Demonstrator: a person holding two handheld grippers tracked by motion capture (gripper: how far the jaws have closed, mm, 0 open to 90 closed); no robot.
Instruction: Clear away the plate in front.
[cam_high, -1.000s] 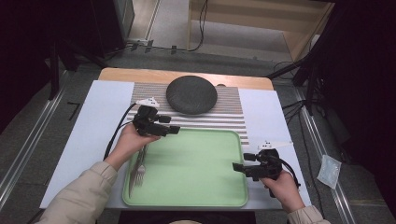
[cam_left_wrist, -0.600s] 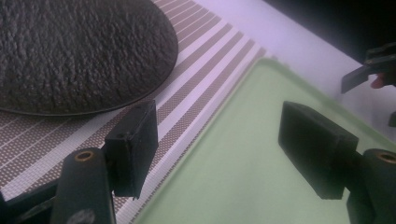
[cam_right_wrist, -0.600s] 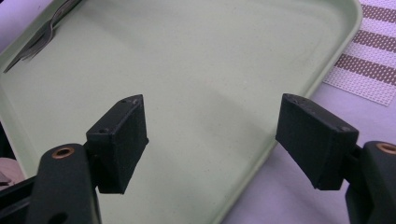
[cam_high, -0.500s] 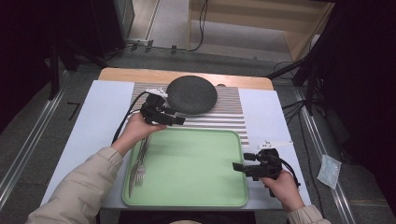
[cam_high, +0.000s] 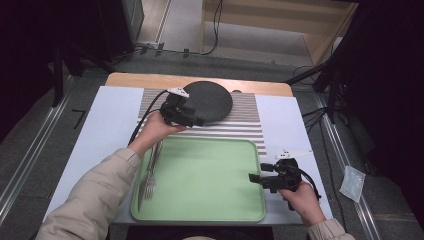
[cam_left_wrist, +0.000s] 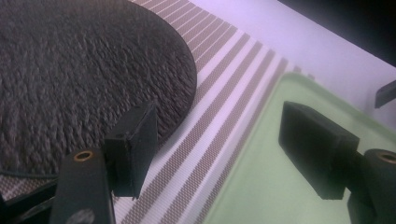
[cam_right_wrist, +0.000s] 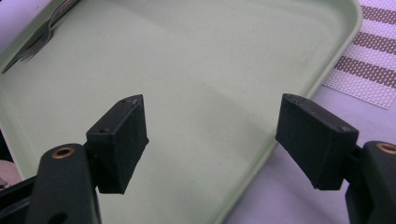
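Note:
A dark round woven mat (cam_high: 210, 100) lies at the far middle of a striped placemat (cam_high: 235, 127). My left gripper (cam_high: 199, 120) hovers open at the mat's near-left edge. In the left gripper view, one finger (cam_left_wrist: 133, 144) sits over the round mat's (cam_left_wrist: 84, 70) rim and the other over the green tray's (cam_left_wrist: 280, 186) corner, with nothing between them. The green tray (cam_high: 200, 200) lies in front, with forks (cam_high: 150, 172) along its left side. My right gripper (cam_high: 253, 178) is open and empty above the tray's right rim (cam_right_wrist: 261, 158); the forks (cam_right_wrist: 37, 35) show far off.
A white sheet (cam_high: 100, 130) covers the table under the placemat and tray. The wooden table edge (cam_high: 150, 80) runs along the back. A small clear bag (cam_high: 352, 182) lies off to the right. Cables trail from both grippers.
My left gripper has moved away from the forks' side of the tray, up and right to the round mat's edge. The right gripper has stayed in place.

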